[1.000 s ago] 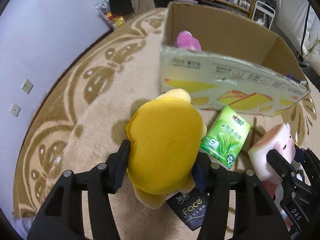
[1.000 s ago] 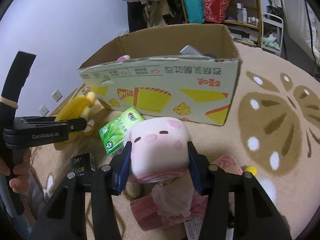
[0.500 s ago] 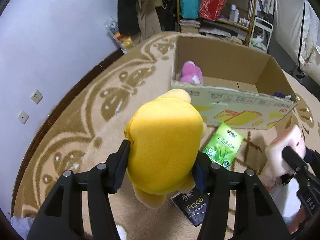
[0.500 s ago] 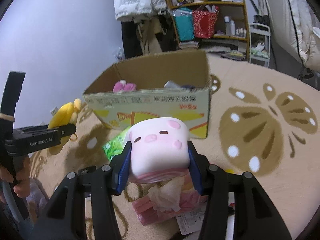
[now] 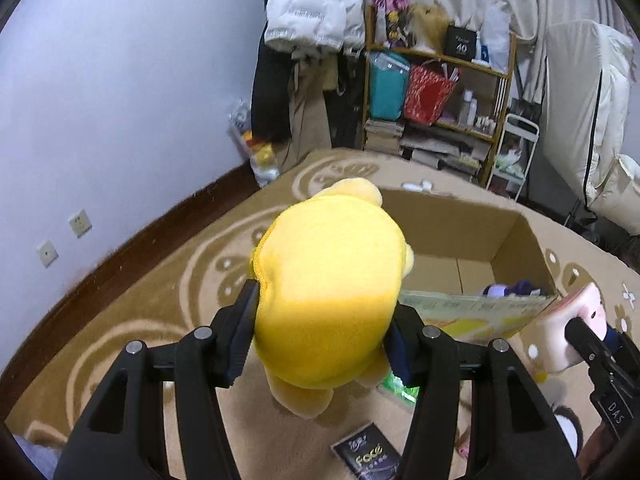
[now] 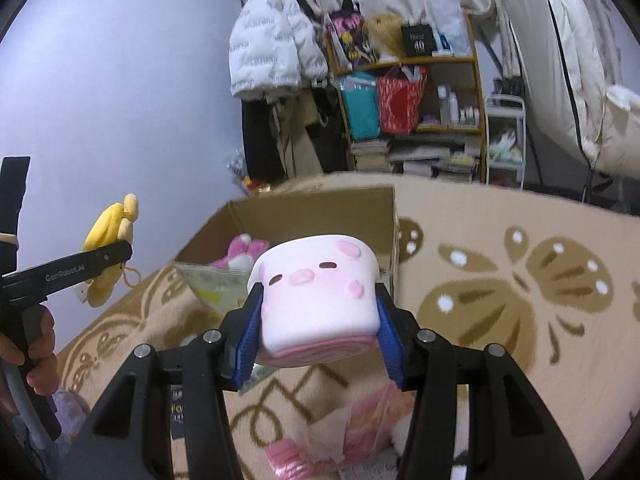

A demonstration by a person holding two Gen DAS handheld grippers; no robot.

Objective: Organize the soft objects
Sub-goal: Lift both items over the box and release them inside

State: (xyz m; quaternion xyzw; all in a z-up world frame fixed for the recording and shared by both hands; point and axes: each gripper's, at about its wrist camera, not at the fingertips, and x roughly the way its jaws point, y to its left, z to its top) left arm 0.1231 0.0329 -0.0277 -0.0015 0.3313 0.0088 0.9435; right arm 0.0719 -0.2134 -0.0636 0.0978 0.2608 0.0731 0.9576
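Gripping yellow plush (image 5: 328, 304), R view: pig plush (image 6: 318, 300)

Green pack (image 5: 398, 385) mostly hidden behind yellow plush (image 5: 328, 300). Black packet (image 5: 366, 456) cut by bottom edge. Box (image 5: 516, 236) contents partly hidden, purple item (image 5: 510, 290) unidentifiable.

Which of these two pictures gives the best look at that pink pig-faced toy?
The right wrist view. There the pink pig toy sits centre frame, face towards the camera, squeezed in the right gripper. The left wrist view catches it only from the side at the right edge, partly hidden behind that gripper.
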